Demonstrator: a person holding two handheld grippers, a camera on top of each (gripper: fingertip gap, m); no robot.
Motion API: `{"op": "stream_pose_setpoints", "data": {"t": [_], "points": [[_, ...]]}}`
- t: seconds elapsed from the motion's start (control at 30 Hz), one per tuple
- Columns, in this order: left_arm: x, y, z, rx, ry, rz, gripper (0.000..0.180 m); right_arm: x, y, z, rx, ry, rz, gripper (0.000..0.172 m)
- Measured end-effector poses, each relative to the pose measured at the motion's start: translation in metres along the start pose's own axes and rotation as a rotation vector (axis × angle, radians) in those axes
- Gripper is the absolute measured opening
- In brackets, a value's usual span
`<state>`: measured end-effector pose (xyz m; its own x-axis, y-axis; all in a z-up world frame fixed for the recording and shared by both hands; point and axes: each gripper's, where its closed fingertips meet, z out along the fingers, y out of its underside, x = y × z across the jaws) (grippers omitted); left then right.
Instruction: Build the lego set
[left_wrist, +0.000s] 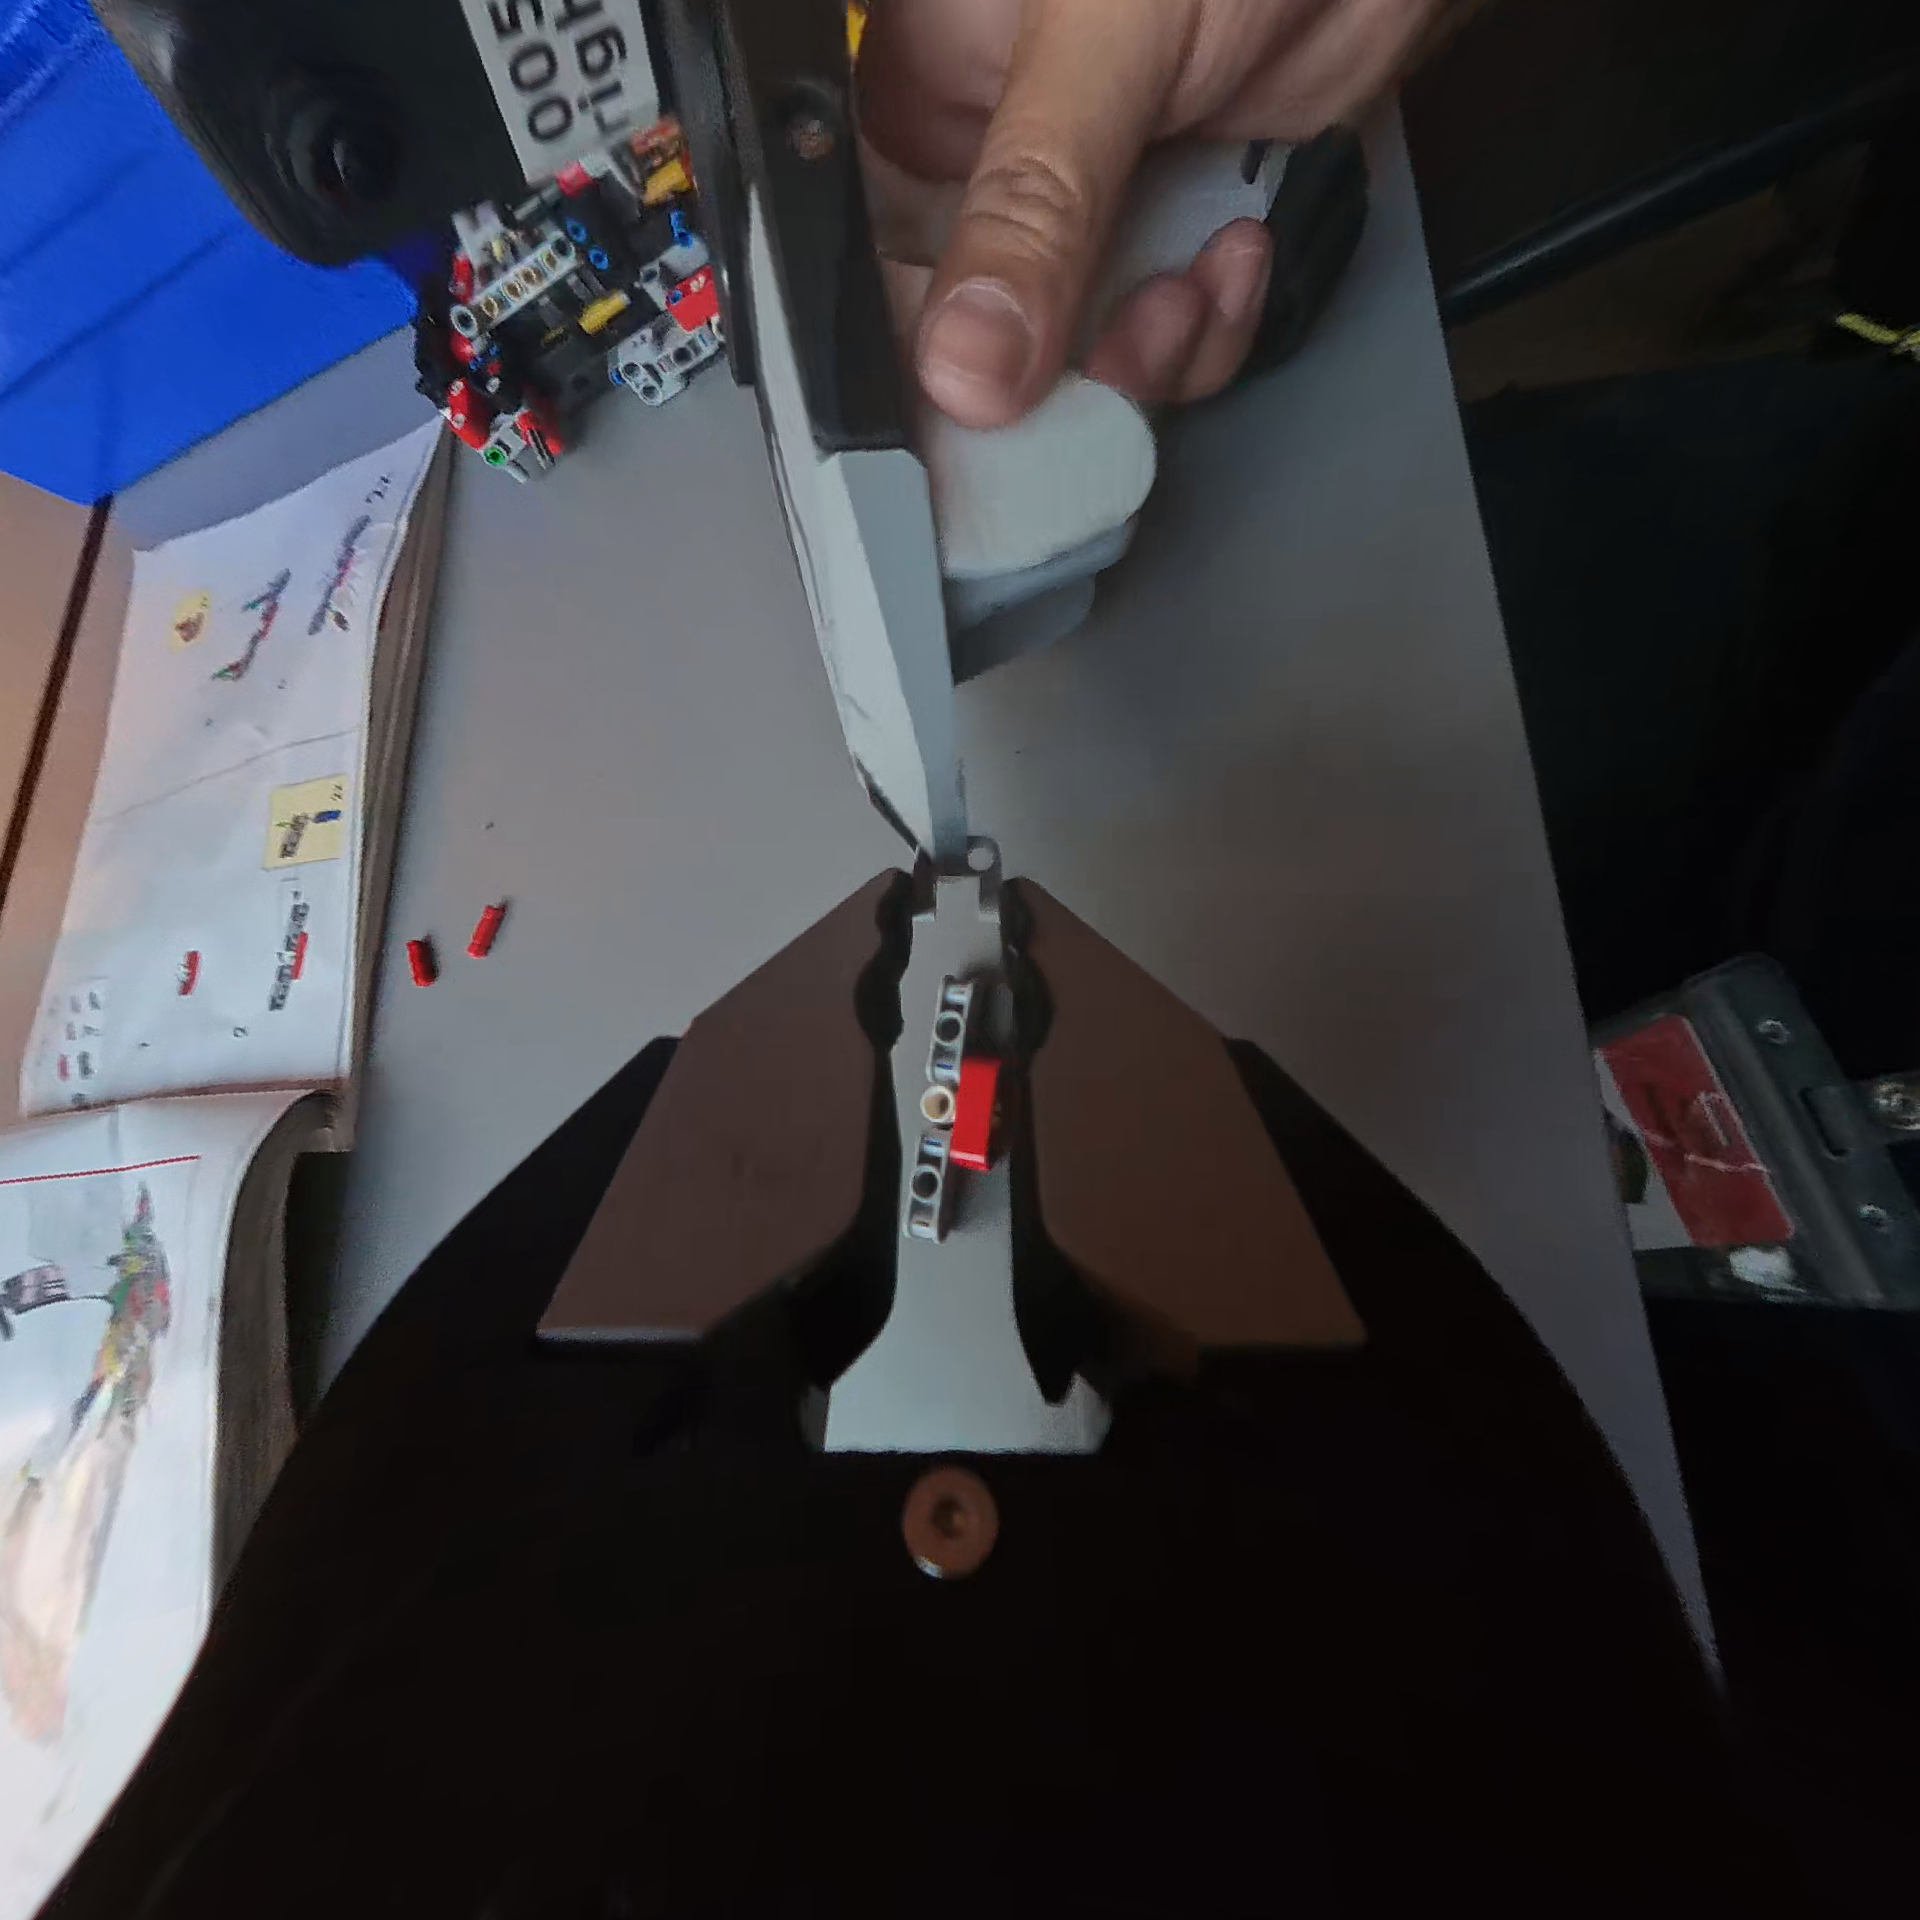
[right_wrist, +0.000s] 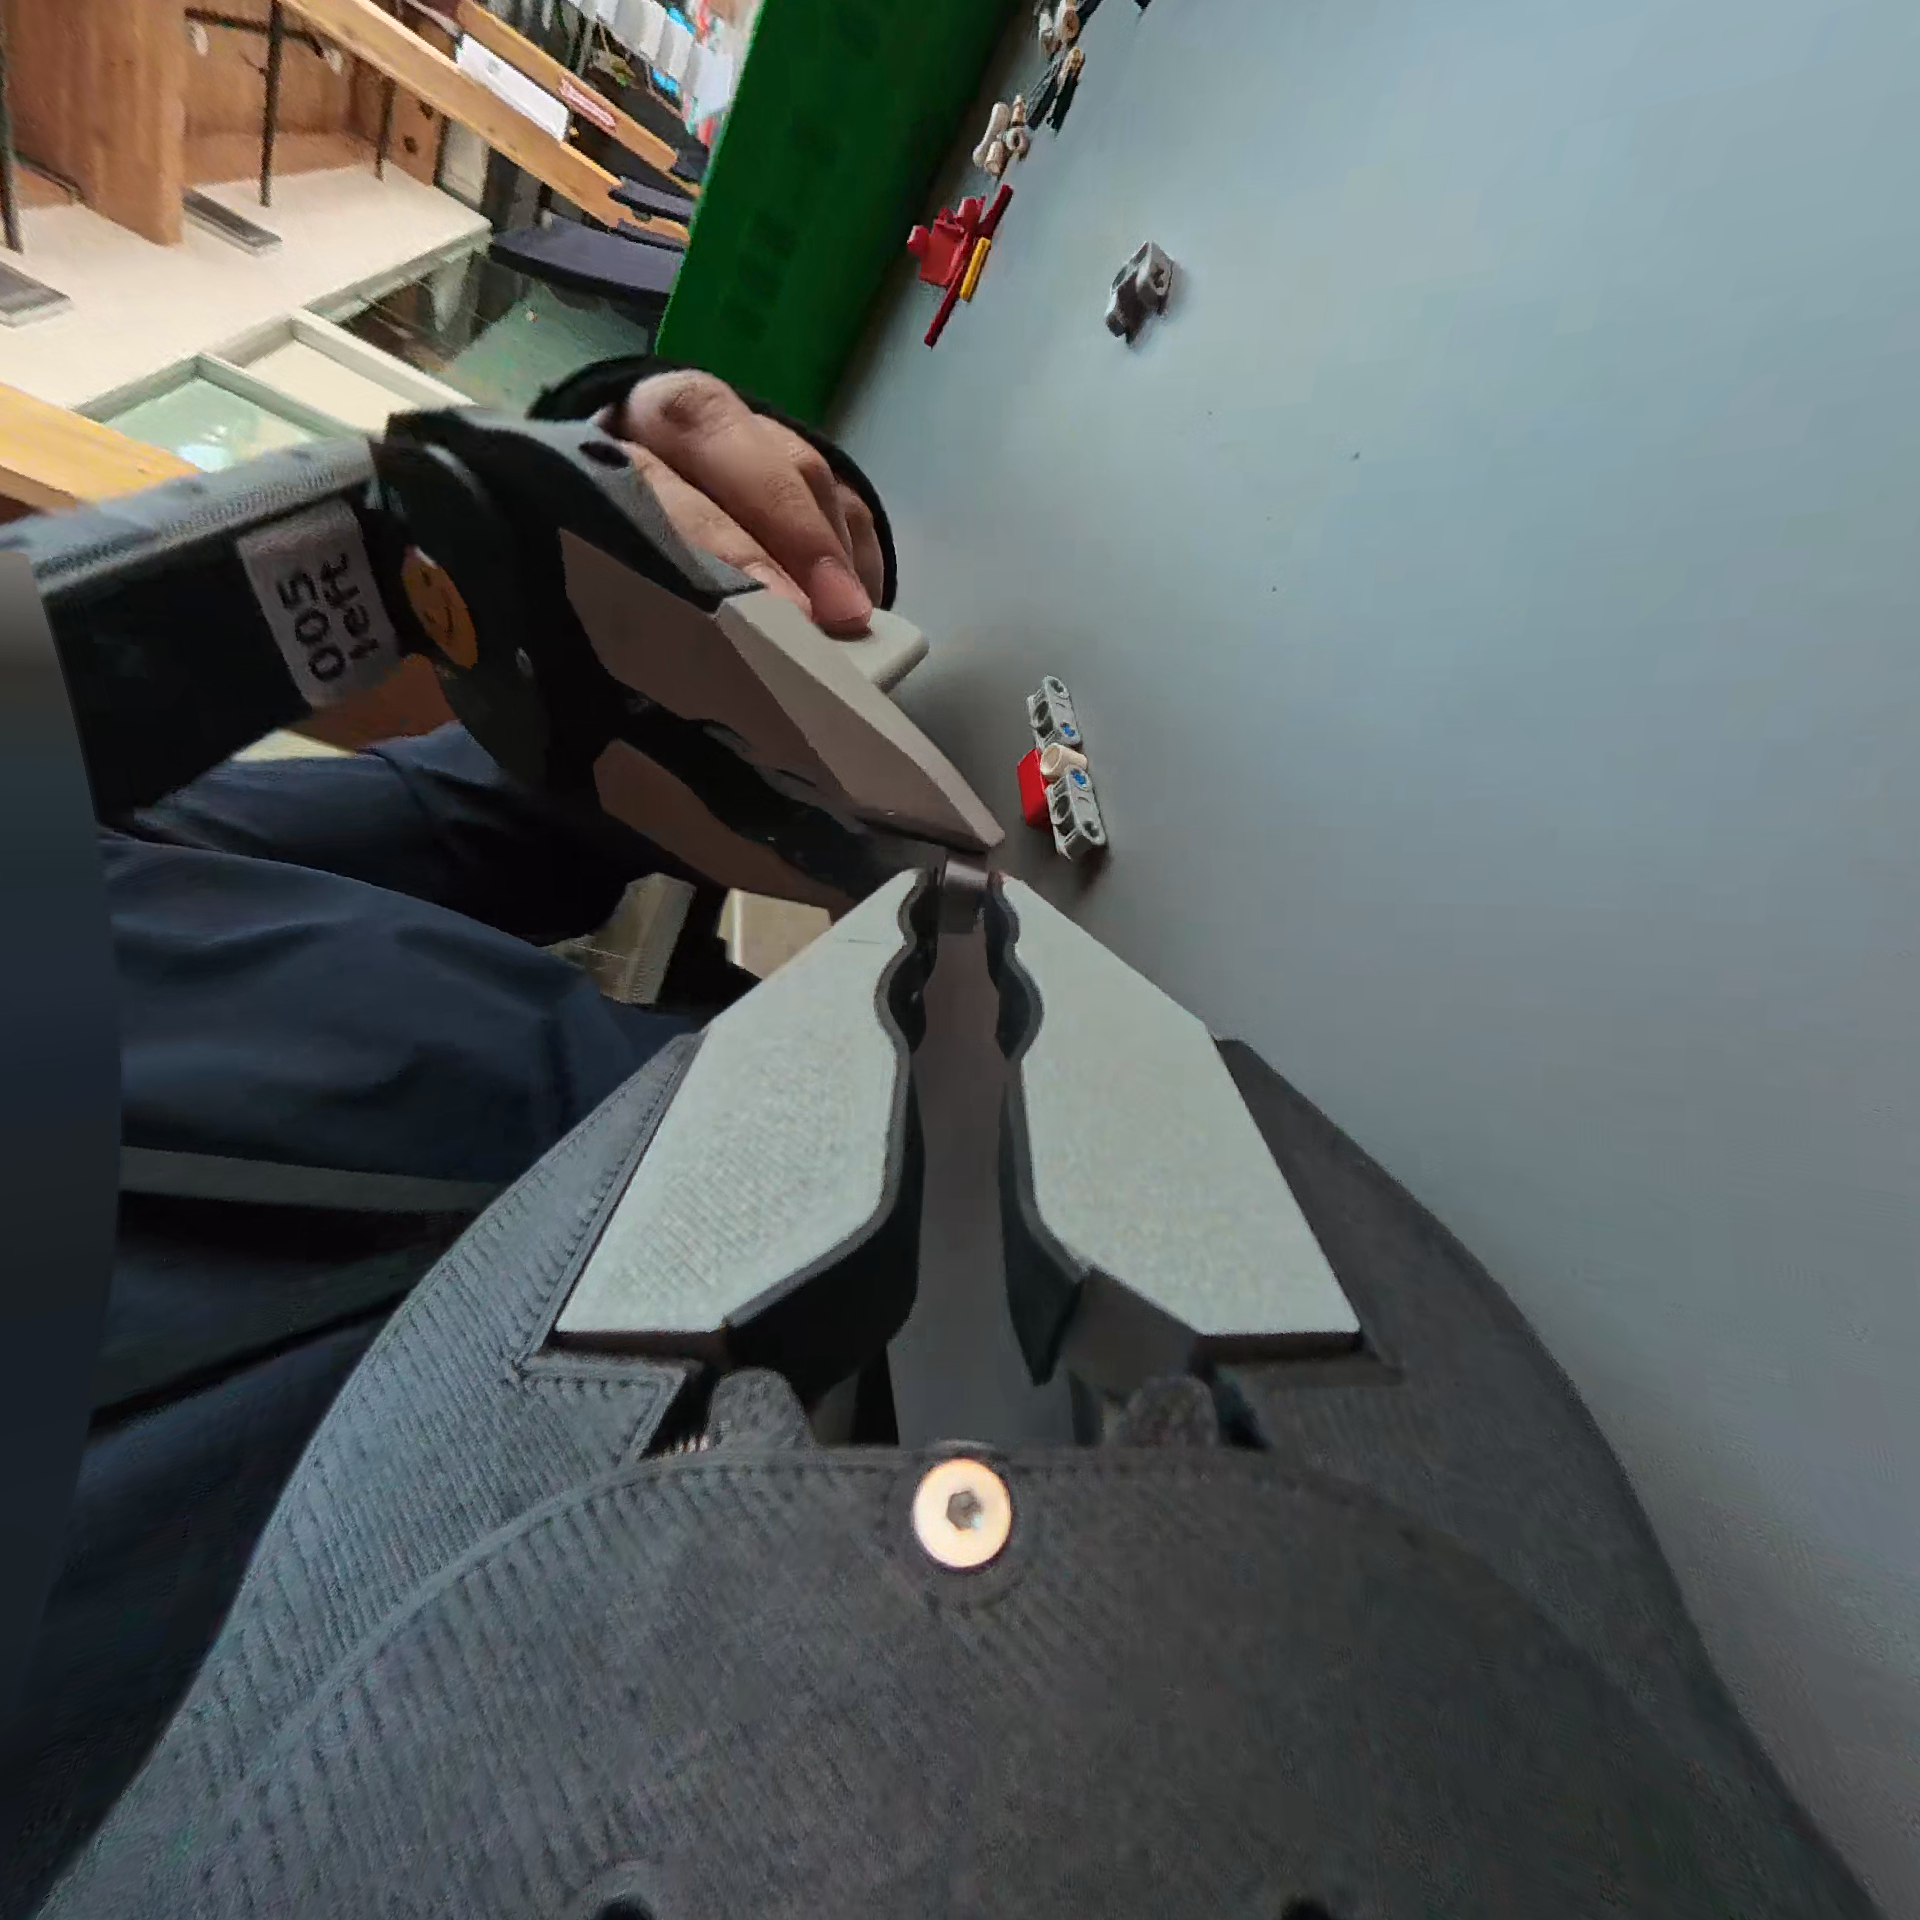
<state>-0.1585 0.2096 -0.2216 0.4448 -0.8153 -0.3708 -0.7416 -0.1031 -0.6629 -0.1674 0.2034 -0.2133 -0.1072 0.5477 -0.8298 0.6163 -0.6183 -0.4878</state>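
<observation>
A: We see both grippers meeting on 1 small grey connector piece (left_wrist: 961, 883). The left gripper (left_wrist: 958, 902) has its 2 fingertips closed on the piece's lower legs, and the right gripper (left_wrist: 940, 831) comes down from above and pinches its top, beside the round hole.

B: In the right wrist view we agree: the right gripper (right_wrist: 961, 899) clamps that same grey piece (right_wrist: 961, 896) between its pads, and the left gripper's (right_wrist: 961, 847) tips touch it from the upper left. The piece is held above the grey table (right_wrist: 1507, 623), not lying on it.

A: Its long axis runs along the left gripper's fingers, with the hole end pointing away from that camera (the legs point back toward it).

B: Below, on the table, lies a grey beam with a red block (left_wrist: 961, 1107), its long axis nearly parallel to the left fingers. We see it also in the other view (right_wrist: 1065, 769), just beside the tips.

A: Farther left, 2 red pins (left_wrist: 452, 940) lie apart from an open instruction booklet (left_wrist: 208, 810). A half-built model (left_wrist: 561, 312) stands behind, near a blue bin (left_wrist: 135, 312).

B: A hand (left_wrist: 1039, 208) holds the right gripper and blocks part of the table.
</observation>
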Motion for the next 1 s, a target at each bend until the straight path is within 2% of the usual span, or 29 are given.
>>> {"op": "stream_pose_setpoints", "data": {"t": [0.07,0.17,0.27,0.33,0.4,0.5,0.73,0.87,1.0], "points": [[0.000,0.002,-0.002,-0.001,0.035,-0.038,0.014,-0.003,0.001,-0.003,-0.012,0.058,-0.138,0.015],[0.013,0.005,-0.002,0.004,0.153,-0.072,0.014,-0.004,0.003,-0.008,-0.050,0.203,-0.449,0.024],[0.017,0.012,0.003,-0.037,0.213,-0.113,0.014,-0.001,0.012,-0.008,-0.148,0.364,-0.753,0.025],[0.017,0.018,0.007,-0.087,0.237,-0.142,0.014,0.010,0.014,-0.009,-0.214,0.493,-0.885,0.021],[0.015,0.020,0.011,-0.120,0.254,-0.160,0.014,0.019,0.017,-0.007,-0.259,0.531,-0.895,0.021],[0.011,0.019,0.014,-0.132,0.259,-0.154,0.017,0.024,0.019,0.001,-0.264,0.501,-0.851,0.024],[0.005,0.020,0.007,-0.151,0.262,-0.109,0.026,0.029,0.017,0.004,-0.281,0.524,-0.920,0.022],[-0.002,0.033,-0.012,-0.160,0.286,-0.134,0.031,0.023,0.012,0.005,-0.298,0.471,-1.039,0.028],[-0.003,0.051,-0.019,-0.179,0.317,-0.183,0.031,0.024,0.010,0.009,-0.353,0.402,-1.029,0.027]]}}
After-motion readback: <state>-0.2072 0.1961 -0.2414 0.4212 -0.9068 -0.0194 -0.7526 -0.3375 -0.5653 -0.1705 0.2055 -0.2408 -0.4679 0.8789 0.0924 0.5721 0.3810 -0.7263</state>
